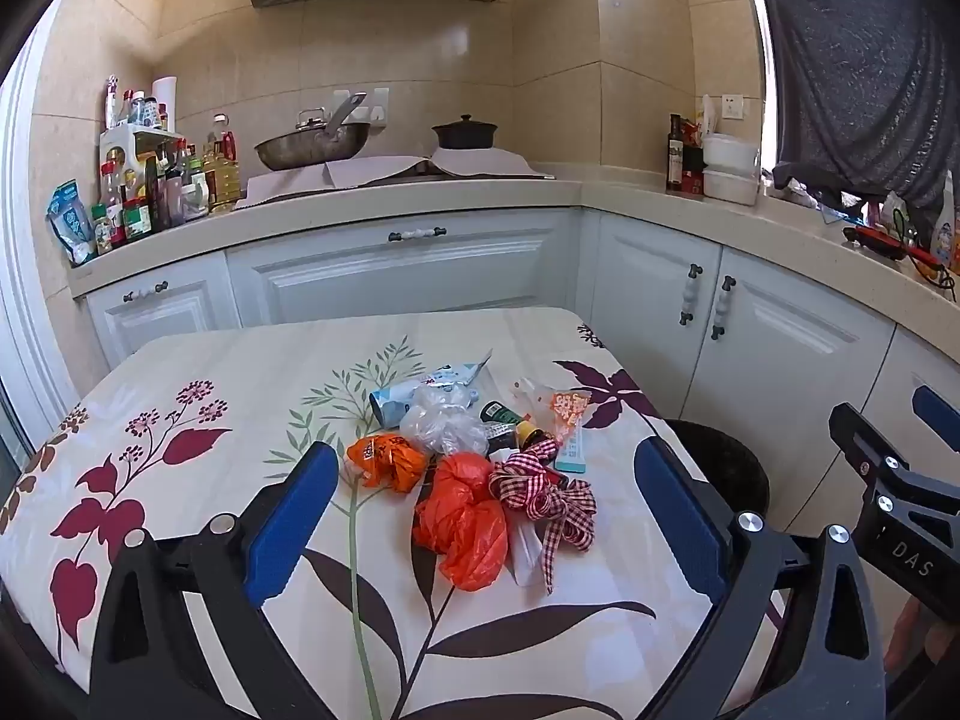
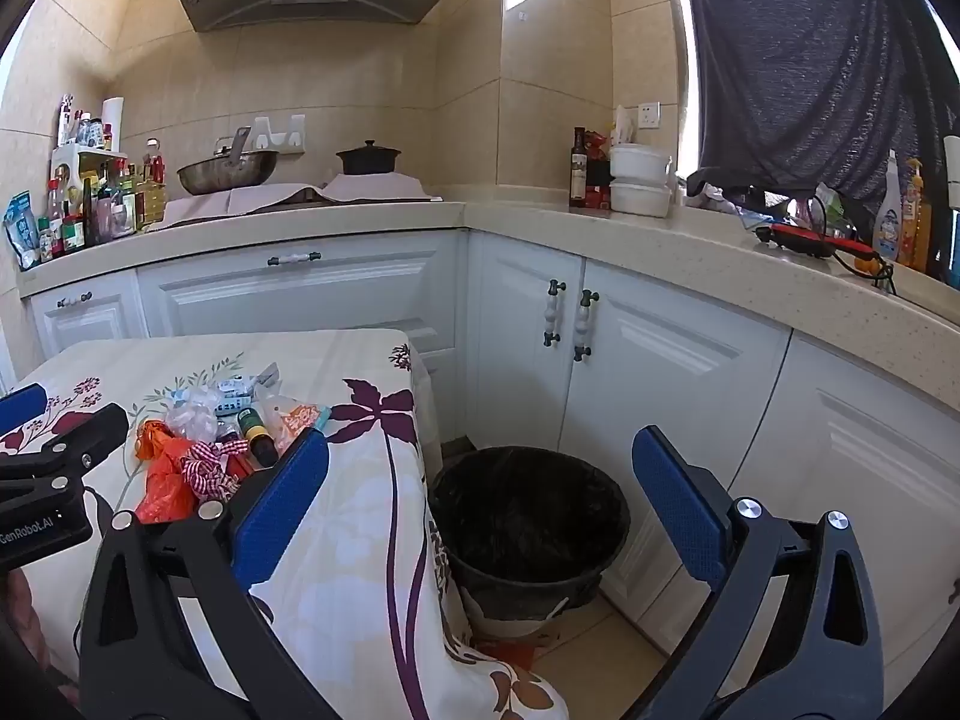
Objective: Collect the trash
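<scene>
Both the left gripper (image 1: 486,516) and right gripper (image 2: 480,510) gape wide, empty; trash (image 1: 474,468) sits heaped on the bench (image 1: 180,408), bin (image 2: 528,534) beside it.

Hidden and cut-off parts of the trash scene

In the left wrist view the table's right edge hides most of the bin (image 1: 729,468); the printing on the small bottle (image 1: 503,414) and the packets in the trash pile (image 1: 474,462) is too small to read. In the right wrist view the right gripper's left finger (image 2: 282,504) covers the pile's right end, and the picture's left edge cuts the left gripper (image 2: 42,474).
</scene>
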`<state>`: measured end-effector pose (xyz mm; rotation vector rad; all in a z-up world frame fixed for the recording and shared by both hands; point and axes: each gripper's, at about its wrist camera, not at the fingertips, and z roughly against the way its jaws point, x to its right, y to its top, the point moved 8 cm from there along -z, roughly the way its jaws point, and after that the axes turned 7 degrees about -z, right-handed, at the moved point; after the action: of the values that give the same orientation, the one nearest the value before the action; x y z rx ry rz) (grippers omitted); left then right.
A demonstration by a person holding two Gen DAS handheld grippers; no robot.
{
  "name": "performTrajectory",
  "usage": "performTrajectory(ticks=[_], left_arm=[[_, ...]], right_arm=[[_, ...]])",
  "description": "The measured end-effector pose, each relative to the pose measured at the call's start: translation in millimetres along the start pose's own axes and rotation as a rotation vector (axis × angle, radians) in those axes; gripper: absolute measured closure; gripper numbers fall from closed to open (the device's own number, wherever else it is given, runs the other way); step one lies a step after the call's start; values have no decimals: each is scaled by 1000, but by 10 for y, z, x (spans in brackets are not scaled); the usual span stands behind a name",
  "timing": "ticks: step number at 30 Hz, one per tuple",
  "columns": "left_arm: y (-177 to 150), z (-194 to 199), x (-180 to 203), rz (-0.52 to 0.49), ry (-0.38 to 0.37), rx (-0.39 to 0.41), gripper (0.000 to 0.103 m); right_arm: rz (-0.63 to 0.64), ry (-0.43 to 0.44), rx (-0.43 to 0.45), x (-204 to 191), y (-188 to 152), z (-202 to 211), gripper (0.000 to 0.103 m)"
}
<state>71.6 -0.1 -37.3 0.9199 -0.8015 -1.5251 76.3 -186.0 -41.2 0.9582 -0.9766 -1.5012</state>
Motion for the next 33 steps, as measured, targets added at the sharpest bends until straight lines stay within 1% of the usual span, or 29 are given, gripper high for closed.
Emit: performTrajectory(ticks=[6, 9, 11, 15, 33], left_arm=[[-10, -20, 48, -6, 2, 1, 7], [-39, -16, 16, 6, -2, 2, 7], [-41, -19, -1, 16, -7, 1, 7], [2, 9, -31, 14, -2, 16, 7], [-22, -10, -31, 18, -9, 10, 7]], right_arm=[[1, 6, 1, -21, -13, -10, 4], [4, 7, 1, -23, -13, 4, 4], [2, 7, 4, 6, -81, -22, 4], [4, 7, -7, -2, -42, -20, 4], [9, 12, -16, -116, -149, -79, 4]])
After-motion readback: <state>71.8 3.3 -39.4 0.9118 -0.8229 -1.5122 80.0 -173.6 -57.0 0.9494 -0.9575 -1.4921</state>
